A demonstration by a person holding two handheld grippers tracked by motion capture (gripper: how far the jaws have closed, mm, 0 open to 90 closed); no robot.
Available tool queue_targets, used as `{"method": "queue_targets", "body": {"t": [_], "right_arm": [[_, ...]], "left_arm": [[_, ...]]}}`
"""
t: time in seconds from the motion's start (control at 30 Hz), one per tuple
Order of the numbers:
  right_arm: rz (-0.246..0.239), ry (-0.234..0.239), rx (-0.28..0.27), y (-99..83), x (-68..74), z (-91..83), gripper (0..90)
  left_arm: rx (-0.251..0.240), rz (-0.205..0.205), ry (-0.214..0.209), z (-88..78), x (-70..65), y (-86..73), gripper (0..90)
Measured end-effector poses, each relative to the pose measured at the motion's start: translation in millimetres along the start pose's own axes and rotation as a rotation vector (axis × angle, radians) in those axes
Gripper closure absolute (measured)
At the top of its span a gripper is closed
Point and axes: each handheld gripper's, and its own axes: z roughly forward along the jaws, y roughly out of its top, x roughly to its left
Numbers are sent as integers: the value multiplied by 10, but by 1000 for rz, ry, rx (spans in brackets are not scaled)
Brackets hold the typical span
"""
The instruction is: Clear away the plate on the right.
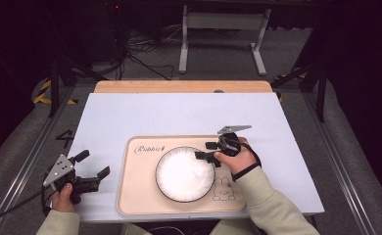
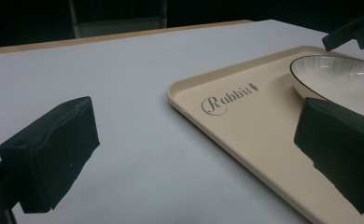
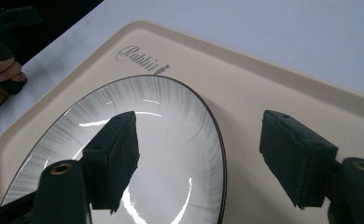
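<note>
The beige tray [image 2: 245, 135] reads "Rabbit" in script lettering.

Table [image 1: 130, 112] bare beyond tray [image 1: 140, 196] w/ plate [image 1: 184, 174]

The left gripper [image 1: 90, 164] sits low near the table's front left corner, jaws spread wide, gripped by the left hand [image 1: 61, 197]. The right gripper [image 1: 206, 151] reaches in from the front right, its jaws parted, held by the right hand [image 1: 239, 159], sleeve trailing toward the front edge.
</note>
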Motion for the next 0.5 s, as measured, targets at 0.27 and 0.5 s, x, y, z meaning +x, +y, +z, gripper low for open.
{"method": "queue_targets", "body": {"t": [0.27, 0.5], "right_arm": [[-92, 15, -44, 39, 70, -131, 226], [-151, 61, -56, 69, 129, -225, 189]], "left_arm": [[0, -1, 1, 1, 0, 0, 3], [1, 0, 1, 2, 1, 0, 3]]}}
